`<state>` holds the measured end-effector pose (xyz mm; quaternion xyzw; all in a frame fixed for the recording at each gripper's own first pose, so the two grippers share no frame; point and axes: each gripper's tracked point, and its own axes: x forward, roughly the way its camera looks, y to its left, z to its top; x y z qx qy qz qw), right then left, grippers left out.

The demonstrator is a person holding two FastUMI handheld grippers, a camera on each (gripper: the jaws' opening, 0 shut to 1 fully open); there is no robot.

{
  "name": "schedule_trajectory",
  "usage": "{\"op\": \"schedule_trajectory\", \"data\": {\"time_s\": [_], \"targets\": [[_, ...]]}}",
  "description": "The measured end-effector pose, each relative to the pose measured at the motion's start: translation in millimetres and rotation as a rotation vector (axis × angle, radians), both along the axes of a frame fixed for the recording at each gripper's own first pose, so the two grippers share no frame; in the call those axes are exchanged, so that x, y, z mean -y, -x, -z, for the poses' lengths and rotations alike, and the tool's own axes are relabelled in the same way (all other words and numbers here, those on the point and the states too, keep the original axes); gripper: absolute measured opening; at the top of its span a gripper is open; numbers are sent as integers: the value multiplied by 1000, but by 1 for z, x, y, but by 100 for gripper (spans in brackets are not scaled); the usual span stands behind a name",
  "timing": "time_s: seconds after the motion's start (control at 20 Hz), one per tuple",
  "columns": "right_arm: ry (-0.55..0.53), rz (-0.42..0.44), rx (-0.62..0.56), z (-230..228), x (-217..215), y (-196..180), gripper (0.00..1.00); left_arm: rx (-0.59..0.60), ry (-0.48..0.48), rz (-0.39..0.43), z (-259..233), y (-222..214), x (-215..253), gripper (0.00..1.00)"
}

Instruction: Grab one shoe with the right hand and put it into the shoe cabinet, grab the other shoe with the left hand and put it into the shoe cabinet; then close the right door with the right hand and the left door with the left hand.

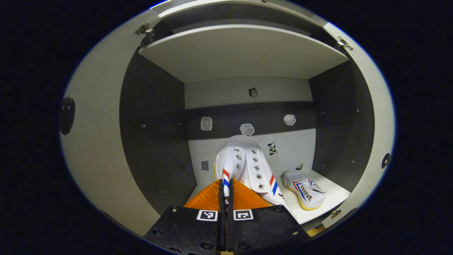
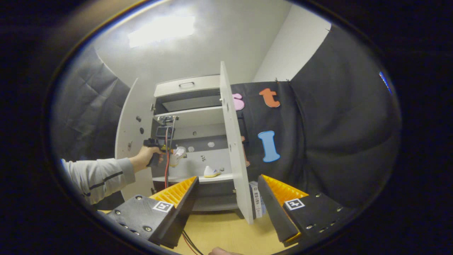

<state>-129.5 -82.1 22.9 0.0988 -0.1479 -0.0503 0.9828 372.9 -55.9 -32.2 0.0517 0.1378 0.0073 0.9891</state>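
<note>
In the left gripper view, the left gripper (image 1: 225,193) sits at the bottom centre with its fingers clenched on the side wall of a white canvas lace-up shoe with red and blue stripes (image 1: 244,166). This held shoe rises straight ahead of the fingers, its long axis running up the frame with the toe pointing into the white shoe cabinet with dark side walls (image 1: 155,120). It hangs above the cabinet's pale lower shelf (image 1: 336,194). The matching second white shoe (image 1: 305,189) already lies on that shelf at lower right, well apart from the held one. The open left door (image 1: 95,141) and right door (image 1: 378,120) flank the frame.

In the right gripper view, the right gripper (image 2: 226,202) at the bottom has its fingers spread and empty, standing back from the cabinet, nearer the right door (image 2: 231,141) at centre. At left of centre, a hand (image 2: 143,157) in a grey sleeve holds the left gripper at the cabinet opening. The left hand is clearly nearer the shelf, so setting the shoe down looks to be the step in hand.
</note>
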Motion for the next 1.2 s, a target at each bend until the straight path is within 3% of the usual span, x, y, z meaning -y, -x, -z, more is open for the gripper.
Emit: {"op": "schedule_trajectory", "data": {"time_s": [0.05, 0.1, 0.2, 0.25, 0.3, 0.45, 0.5, 0.55, 0.65, 0.7, 0.75, 0.9, 1.0, 1.05, 1.15, 1.2], "targets": [[3, -20, 2, 0, -5, -2, 94, -19, 19, -2, 12, -5, 2, 2], [10, -49, -2, 3, -12, -5, 98, -36, 41, -4, 23, -10, 4, 2], [18, -79, -21, 10, -15, -10, 98, -62, 58, -6, 39, -14, 6, 2], [21, -70, -32, 13, -10, -14, 94, -75, 60, -5, 46, -18, 6, 4], [23, -52, -42, 16, -5, -17, 98, -88, 71, -9, 55, -20, 6, 6], [32, -29, -53, 19, 0, -19, 99, -96, 110, 15, 62, -20, 10, 10], [33, -28, -51, 19, 1, -17, 94, -27, 94, 16, 48, -27, 5, 24], [29, -22, -48, 18, 4, -17, 98, -6, 92, 34, 39, -26, 8, 26], [18, -6, -43, 16, 10, -14, 98, -36, 50, 79, 32, -12, 14, 48], [16, -2, -41, 16, 11, -13, 98, -40, 28, 88, 26, -7, 14, 76], [17, 2, -41, 15, 12, -12, 98, -31, 17, 80, 17, -2, 11, 82], [29, 18, -37, 13, 17, -4, 98, 13, 0, 27, -6, 18, -5, 92], [30, 23, -27, 9, 18, -2, 98, 10, -24, 39, -13, 36, -12, 97], [27, 25, -27, 9, 19, -1, 94, 0, -29, 50, -17, 49, -16, 96], [42, 23, -30, 12, 21, 1, 94, -43, -20, 40, -18, 76, -28, 98], [53, 16, -31, 13, 22, 0, 98, -53, -24, 38, -19, 89, -35, 98]]}}
